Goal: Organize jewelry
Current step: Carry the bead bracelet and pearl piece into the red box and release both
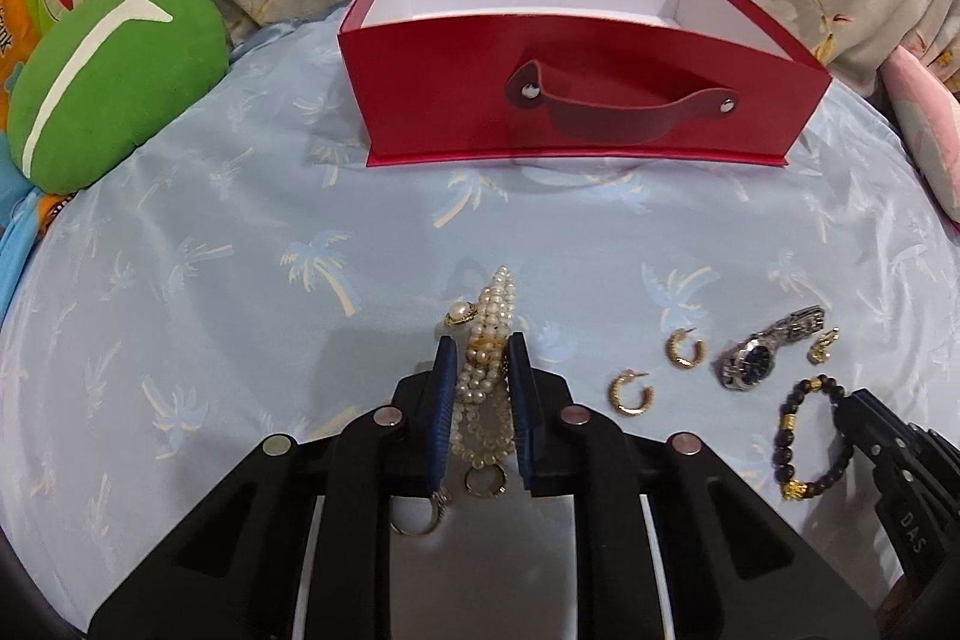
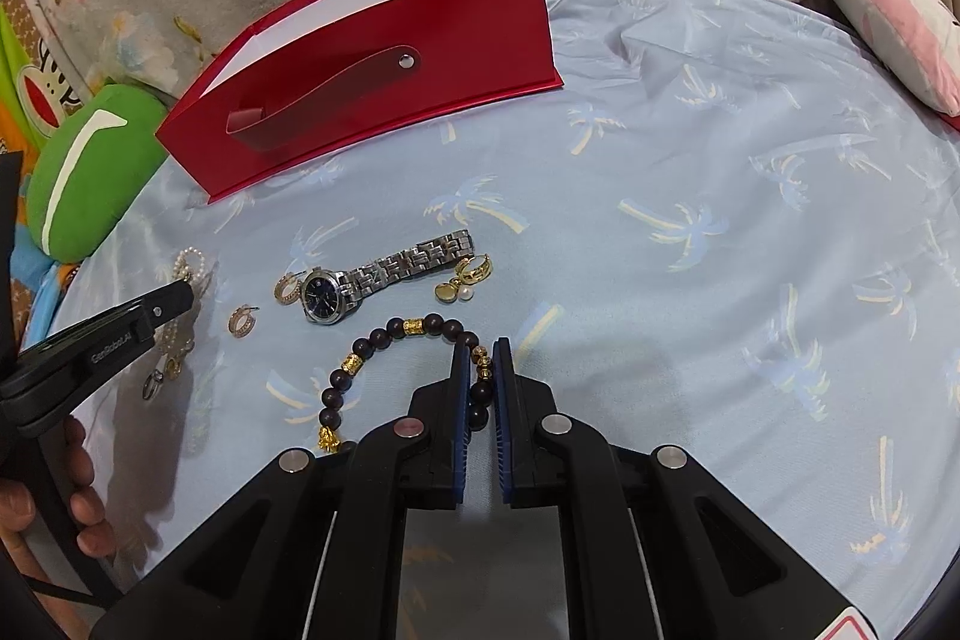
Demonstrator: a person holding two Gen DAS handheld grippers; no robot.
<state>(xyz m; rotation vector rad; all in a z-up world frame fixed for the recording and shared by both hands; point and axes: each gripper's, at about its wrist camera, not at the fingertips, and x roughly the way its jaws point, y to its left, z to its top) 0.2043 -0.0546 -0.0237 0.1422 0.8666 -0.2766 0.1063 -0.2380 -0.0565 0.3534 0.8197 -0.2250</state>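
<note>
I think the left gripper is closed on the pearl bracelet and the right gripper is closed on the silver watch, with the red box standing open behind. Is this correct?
Not quite. The right gripper is closed on the dark bead bracelet, not the silver watch, which lies free on the sheet, as the right wrist view shows. The left gripper does grip the pearl bracelet, and the red box stands open behind.

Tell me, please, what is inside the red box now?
Inside the red box only white inner walls show from the left wrist view. No jewelry is visible there, but the front wall covers the floor of the box, so whether something lies at the bottom cannot be seen.
</note>
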